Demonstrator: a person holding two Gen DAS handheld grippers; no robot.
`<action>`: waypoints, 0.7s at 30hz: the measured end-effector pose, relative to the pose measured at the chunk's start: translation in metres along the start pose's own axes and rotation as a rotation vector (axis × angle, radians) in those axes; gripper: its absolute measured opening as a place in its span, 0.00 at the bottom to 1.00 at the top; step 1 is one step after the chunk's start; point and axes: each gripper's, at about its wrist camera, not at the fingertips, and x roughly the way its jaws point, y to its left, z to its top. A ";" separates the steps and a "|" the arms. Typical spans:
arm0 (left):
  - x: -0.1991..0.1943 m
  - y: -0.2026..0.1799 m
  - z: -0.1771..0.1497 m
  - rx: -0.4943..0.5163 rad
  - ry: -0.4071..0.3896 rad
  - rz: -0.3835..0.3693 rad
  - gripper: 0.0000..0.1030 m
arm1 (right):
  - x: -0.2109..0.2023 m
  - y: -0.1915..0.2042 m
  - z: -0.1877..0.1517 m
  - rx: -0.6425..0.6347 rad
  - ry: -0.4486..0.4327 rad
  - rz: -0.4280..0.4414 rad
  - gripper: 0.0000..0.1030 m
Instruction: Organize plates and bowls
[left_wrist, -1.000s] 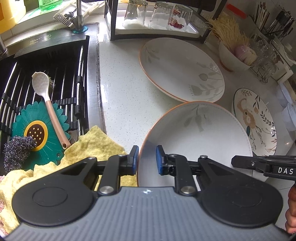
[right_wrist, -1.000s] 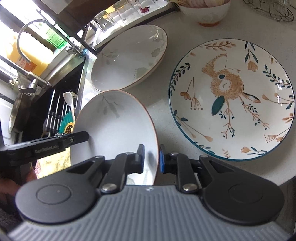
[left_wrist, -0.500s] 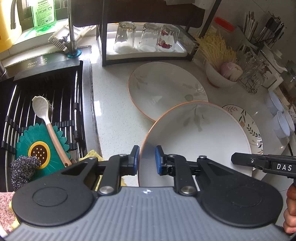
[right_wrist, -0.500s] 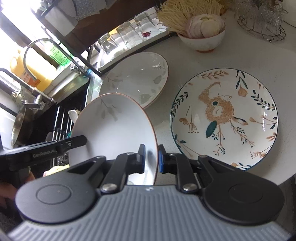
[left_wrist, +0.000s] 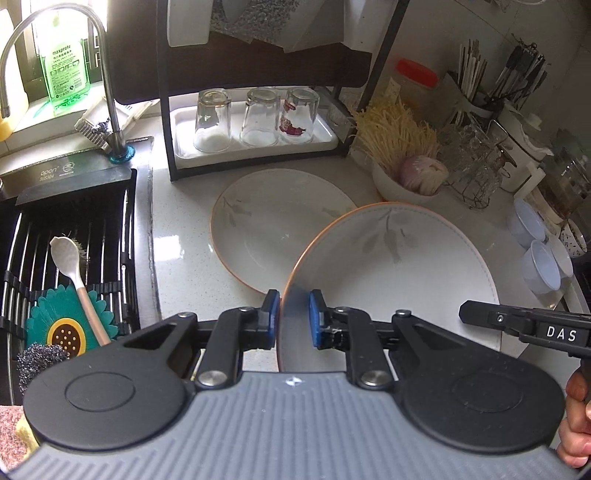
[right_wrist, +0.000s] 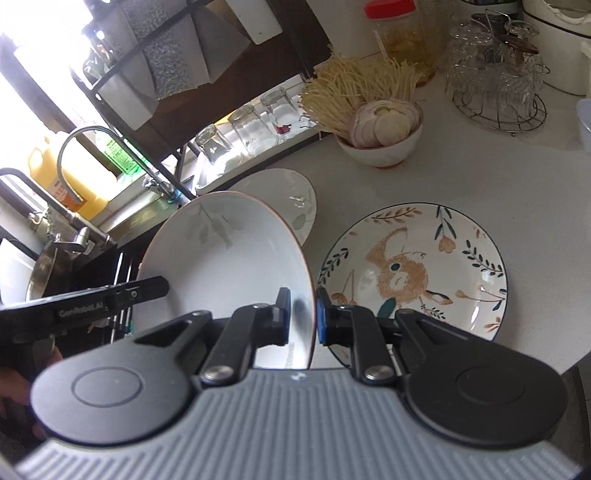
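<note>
Spreading pale and speckled across the middle of both views: countertop (left_wrist: 177, 229), carrying most of the crockery. Sitting dark at the left edge of the left wrist view: sink rack (left_wrist: 66, 236), holding a spoon (left_wrist: 70, 258) and a green flower-shaped strainer (left_wrist: 66, 325).

Hanging tilted above the counter, centre of both views: white plate with orange rim (left_wrist: 391, 266), gripped at opposite edges. Lying flat behind it, partly covered: second white plate (left_wrist: 266, 229), matching in rim and leaf print. Lying flat at right centre of the right wrist view, just beside the lifted plate's edge: bird-patterned plate (right_wrist: 413, 269).

Clamping the plate's left rim at lower centre of the left wrist view: left gripper (left_wrist: 291, 319), blue pads pressing both faces. Clamping the plate's right rim at lower centre of the right wrist view: right gripper (right_wrist: 303, 317), likewise clenched on it.

Standing at upper right of the right wrist view: bowl of noodles and sliced onion (right_wrist: 380, 144). Standing upside down on a white tray, upper centre: three glasses (left_wrist: 258, 118).
</note>
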 end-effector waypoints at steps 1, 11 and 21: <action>0.003 -0.006 0.001 0.003 0.005 -0.003 0.19 | -0.002 -0.005 0.001 0.003 -0.006 -0.005 0.16; 0.036 -0.062 0.015 0.056 0.032 -0.057 0.19 | -0.019 -0.056 0.011 0.053 -0.042 -0.066 0.16; 0.069 -0.107 0.028 0.088 0.045 -0.044 0.19 | -0.012 -0.096 0.021 0.059 -0.041 -0.121 0.17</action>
